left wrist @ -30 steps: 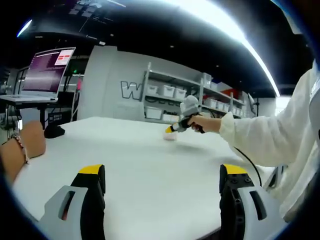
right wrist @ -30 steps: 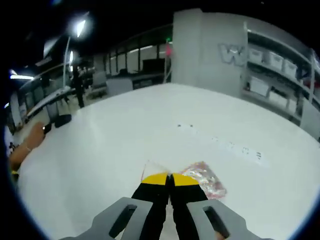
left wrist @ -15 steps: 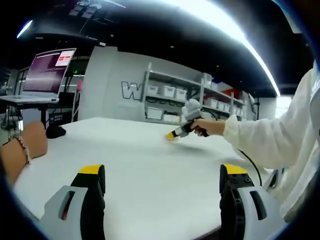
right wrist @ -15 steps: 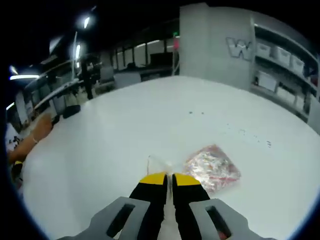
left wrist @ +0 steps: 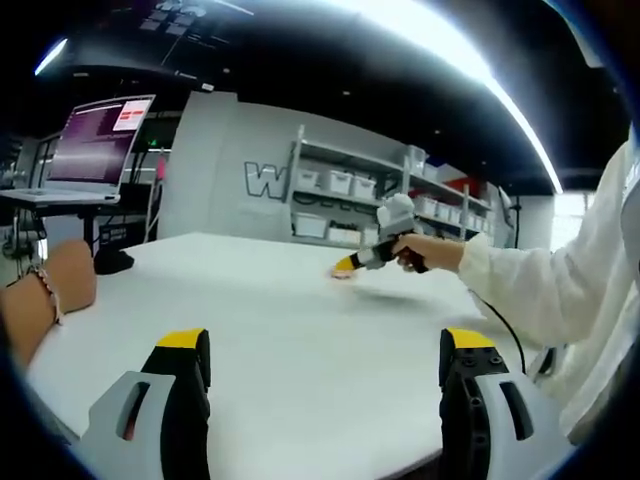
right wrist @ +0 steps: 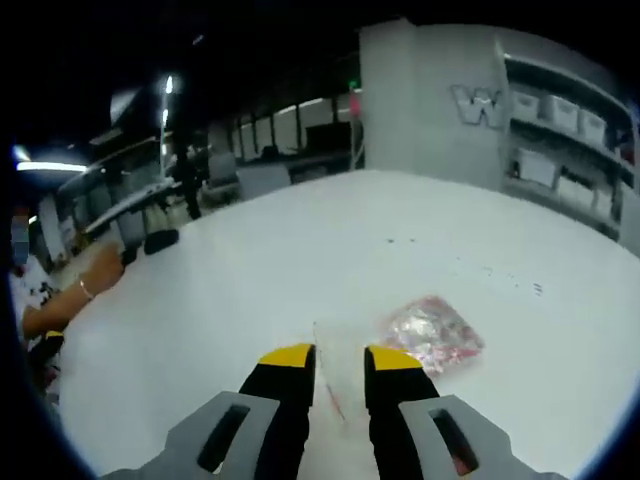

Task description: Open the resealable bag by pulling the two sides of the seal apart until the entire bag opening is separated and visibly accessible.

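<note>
A clear resealable bag (right wrist: 436, 335) with pink and red contents lies on the white table (right wrist: 300, 250). Its clear top strip (right wrist: 322, 345) reaches back between the jaws of my right gripper (right wrist: 340, 360), which stand a little apart, so the gripper is open. A thin red line shows on the film between them. In the left gripper view a hand in a white sleeve holds the right gripper (left wrist: 372, 258) low over the far side of the table. My left gripper (left wrist: 325, 345) hovers at the near table edge, open wide with nothing in it.
A laptop (left wrist: 95, 140) on a stand and a person's forearm (left wrist: 45, 295) are at the table's left side. Shelves with white bins (left wrist: 350, 185) line the back wall. A person's hand (right wrist: 98, 272) and a dark object (right wrist: 160, 240) sit at the far edge.
My right gripper's jaws, shut on the bag's clear edge before, have parted. In the left gripper view that gripper has drifted to the right. My left gripper has stayed put.
</note>
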{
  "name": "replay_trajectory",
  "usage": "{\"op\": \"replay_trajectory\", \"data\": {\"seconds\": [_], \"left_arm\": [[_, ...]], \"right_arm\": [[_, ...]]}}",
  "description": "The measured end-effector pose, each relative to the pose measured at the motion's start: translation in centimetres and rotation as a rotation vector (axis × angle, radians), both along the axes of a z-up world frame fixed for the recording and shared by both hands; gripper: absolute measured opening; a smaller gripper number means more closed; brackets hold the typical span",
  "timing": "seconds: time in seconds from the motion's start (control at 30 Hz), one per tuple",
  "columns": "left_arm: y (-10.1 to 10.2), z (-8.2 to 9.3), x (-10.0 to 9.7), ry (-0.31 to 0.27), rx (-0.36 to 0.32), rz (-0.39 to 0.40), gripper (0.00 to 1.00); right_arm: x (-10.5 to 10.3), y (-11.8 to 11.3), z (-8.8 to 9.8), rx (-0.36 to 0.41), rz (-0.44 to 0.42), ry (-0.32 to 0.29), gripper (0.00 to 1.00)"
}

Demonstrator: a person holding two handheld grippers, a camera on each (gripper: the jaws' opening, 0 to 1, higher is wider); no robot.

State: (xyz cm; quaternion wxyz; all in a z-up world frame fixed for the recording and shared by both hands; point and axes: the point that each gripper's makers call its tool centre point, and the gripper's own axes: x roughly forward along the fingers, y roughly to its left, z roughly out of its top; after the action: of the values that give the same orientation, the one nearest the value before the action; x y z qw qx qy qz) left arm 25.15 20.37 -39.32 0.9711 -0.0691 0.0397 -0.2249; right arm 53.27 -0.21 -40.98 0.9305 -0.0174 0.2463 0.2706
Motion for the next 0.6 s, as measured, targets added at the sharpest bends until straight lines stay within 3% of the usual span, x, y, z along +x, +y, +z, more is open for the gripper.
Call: {"op": "replay_trajectory", "data": {"seconds": [0.17, 0.37, 0.47, 0.6], "left_arm": [[0.0, -0.1, 0.0, 0.003, 0.0, 0.002, 0.94], [-0.1, -0.2, -0.1, 0.006, 0.004, -0.001, 0.94], [-0.1, -0.1, -0.1, 0.003, 0.003, -0.001, 0.94], [-0.1, -0.1, -0.2, 0.003, 0.004, -0.001, 0.94]], "right_arm": [[0.8, -0.6, 1.9, 0.092, -0.048, -0.059, 0.18], [2.4, -2.0, 3.7, 0.148, -0.132, -0.147, 0.24], [3.2, -3.0, 3.7, 0.119, -0.173, -0.179, 0.25], [4.2, -4.4, 3.4, -0.014, -0.197, -0.257, 0.28]]}}
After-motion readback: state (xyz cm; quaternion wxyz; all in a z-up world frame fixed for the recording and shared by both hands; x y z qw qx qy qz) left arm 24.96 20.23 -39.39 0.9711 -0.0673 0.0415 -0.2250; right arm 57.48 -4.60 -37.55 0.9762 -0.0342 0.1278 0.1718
